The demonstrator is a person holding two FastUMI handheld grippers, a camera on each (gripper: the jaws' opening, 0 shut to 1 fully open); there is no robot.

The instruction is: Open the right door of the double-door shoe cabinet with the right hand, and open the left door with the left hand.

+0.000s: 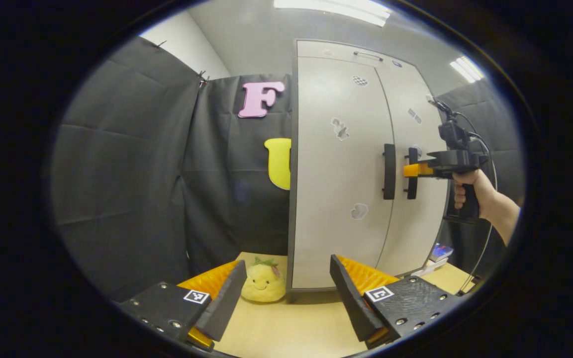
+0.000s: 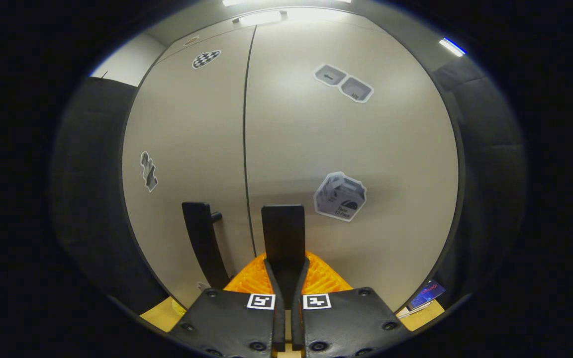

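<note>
The pale grey double-door shoe cabinet [image 1: 341, 164] stands upright on a wooden surface, and both doors look closed. Two black vertical handles flank the middle seam: the left door handle [image 1: 389, 171] and the right door handle [image 1: 412, 174]. A hand holds my right gripper [image 1: 416, 170] level at the right door handle. In the right gripper view, my right gripper [image 2: 286, 268] is shut on the right door handle [image 2: 283, 231], with the left door handle [image 2: 202, 243] free beside it. My left gripper [image 1: 287, 263] is open, low and well short of the cabinet.
A yellow plush toy [image 1: 263, 282] sits on the wooden tabletop [image 1: 291, 328] at the cabinet's lower left corner. A blue flat item [image 1: 440, 252] lies by the cabinet's right foot, seen also as the blue item [image 2: 426, 294]. Black cloth walls close in both sides.
</note>
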